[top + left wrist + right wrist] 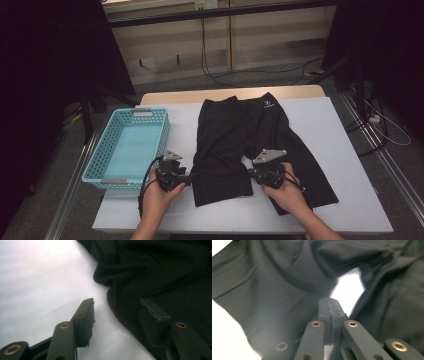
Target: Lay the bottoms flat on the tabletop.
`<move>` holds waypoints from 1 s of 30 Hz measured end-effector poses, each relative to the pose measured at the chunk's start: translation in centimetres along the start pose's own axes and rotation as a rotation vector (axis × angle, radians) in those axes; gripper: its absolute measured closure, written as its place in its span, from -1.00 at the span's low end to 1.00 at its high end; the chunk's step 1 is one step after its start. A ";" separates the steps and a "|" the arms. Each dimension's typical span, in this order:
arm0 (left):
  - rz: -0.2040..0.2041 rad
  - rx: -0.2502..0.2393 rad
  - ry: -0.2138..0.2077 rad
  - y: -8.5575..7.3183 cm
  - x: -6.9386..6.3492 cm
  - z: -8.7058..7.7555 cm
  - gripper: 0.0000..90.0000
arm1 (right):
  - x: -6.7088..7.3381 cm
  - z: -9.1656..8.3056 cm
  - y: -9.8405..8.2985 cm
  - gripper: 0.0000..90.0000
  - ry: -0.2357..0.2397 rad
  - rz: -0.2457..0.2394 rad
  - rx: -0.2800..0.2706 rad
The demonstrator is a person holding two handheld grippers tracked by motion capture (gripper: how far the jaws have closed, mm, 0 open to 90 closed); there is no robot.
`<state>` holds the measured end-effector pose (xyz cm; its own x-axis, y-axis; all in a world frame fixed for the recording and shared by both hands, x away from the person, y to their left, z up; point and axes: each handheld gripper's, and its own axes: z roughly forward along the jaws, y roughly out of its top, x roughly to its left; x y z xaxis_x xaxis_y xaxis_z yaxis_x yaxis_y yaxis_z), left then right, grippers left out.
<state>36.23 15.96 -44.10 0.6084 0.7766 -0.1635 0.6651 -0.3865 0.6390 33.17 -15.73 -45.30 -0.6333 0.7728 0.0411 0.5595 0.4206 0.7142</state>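
Black shorts (250, 145) flat mid-table, legs toward person.
Left gripper (116, 315) partway open, straddling left leg's outer edge; right gripper (329, 306) pinched shut at inner hem gap, fabric between pads not discernible. Basket (150, 112) left, bare table (325, 115) right.

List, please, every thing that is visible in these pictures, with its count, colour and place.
shorts: one pair, black, spread flat in the middle of the table, small white logo near the far edge
basket: one, light blue plastic, perforated walls, on the left part of the table
table: one, white top
left gripper: one, black, jaws open, at the left edge of the shorts
right gripper: one, black, jaws shut, over the shorts
hands: two, each holding a gripper at the near edge
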 end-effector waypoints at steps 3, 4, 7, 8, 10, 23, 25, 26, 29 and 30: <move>0.002 0.021 -0.018 -0.1 -0.3 0.3 0.16 | -0.5 0.1 0.0 1.00 -0.034 -0.003 0.008; 0.004 0.025 -0.011 -0.1 -0.4 0.3 0.17 | -0.6 0.1 0.0 1.00 -0.027 -0.003 0.012; -0.006 0.031 -0.014 -0.1 -0.4 0.2 0.24 | -0.1 -0.1 0.0 0.91 -0.002 -0.014 -0.002; -0.010 0.031 -0.015 -0.1 -0.4 0.2 0.27 | 0.1 -0.3 0.1 0.77 0.006 -0.014 -0.011; -0.017 0.041 -0.018 -0.2 -0.4 0.1 0.35 | 0.5 -0.6 0.1 0.60 0.004 -0.018 -0.014; -0.060 0.078 -0.076 -0.1 -0.4 0.1 1.00 | 0.1 0.6 0.6 1.00 0.026 0.012 -0.006; -0.068 0.063 -0.075 0.0 -0.1 -0.1 1.00 | -0.3 0.5 0.6 1.00 0.007 0.013 -0.015; -0.073 0.048 -0.074 0.2 0.0 -0.2 1.00 | -0.4 0.4 0.6 1.00 -0.005 0.005 -0.015; -0.077 0.021 -0.063 0.5 0.4 -0.7 1.00 | -0.4 0.6 0.5 0.97 -0.018 -0.023 -0.006; -0.072 0.020 -0.063 0.5 0.5 -0.7 1.00 | -0.3 0.6 0.6 0.93 -0.022 -0.038 -0.001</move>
<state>36.55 16.53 -43.33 0.5841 0.7703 -0.2560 0.7165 -0.3411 0.6085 33.98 -15.42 -45.33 -0.6419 0.7668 -0.0015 0.5348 0.4491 0.7158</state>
